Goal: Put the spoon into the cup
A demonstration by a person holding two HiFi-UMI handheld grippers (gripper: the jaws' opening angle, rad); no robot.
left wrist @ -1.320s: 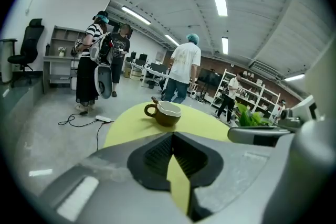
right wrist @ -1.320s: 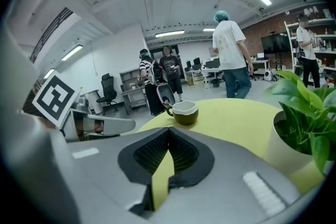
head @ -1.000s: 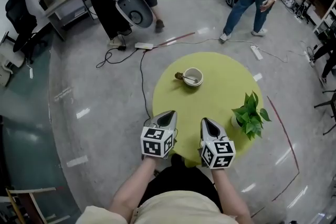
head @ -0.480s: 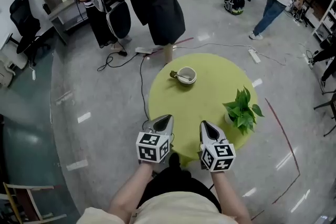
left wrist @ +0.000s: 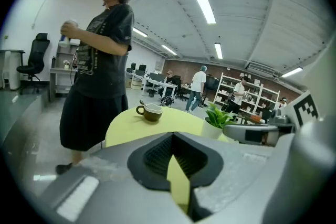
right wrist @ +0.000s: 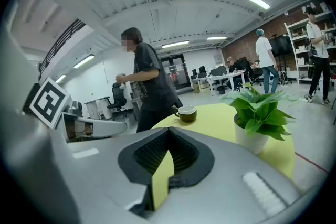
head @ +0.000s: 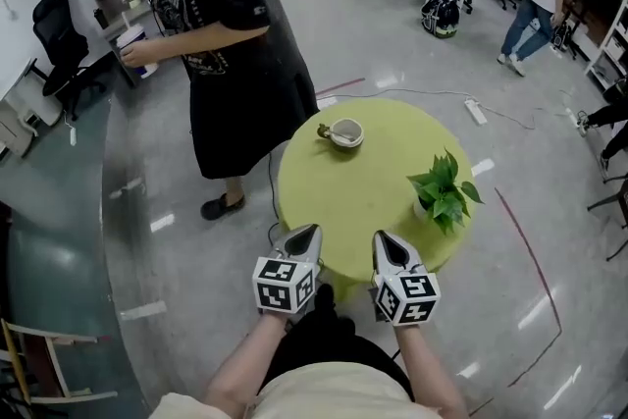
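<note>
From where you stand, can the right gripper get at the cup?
Probably yes, with a long stretch. The cup sits far across the table, the right gripper at its near edge; bare top lies between, the plant stands off to the right. Gripper jaws are shut.

Cup (head: 345, 131) contents too small to tell, passer-by (head: 221, 44) cropped at top

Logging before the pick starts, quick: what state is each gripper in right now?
Left gripper: closed, nothing between its jaws.
Right gripper: closed, nothing between its jaws.
</note>
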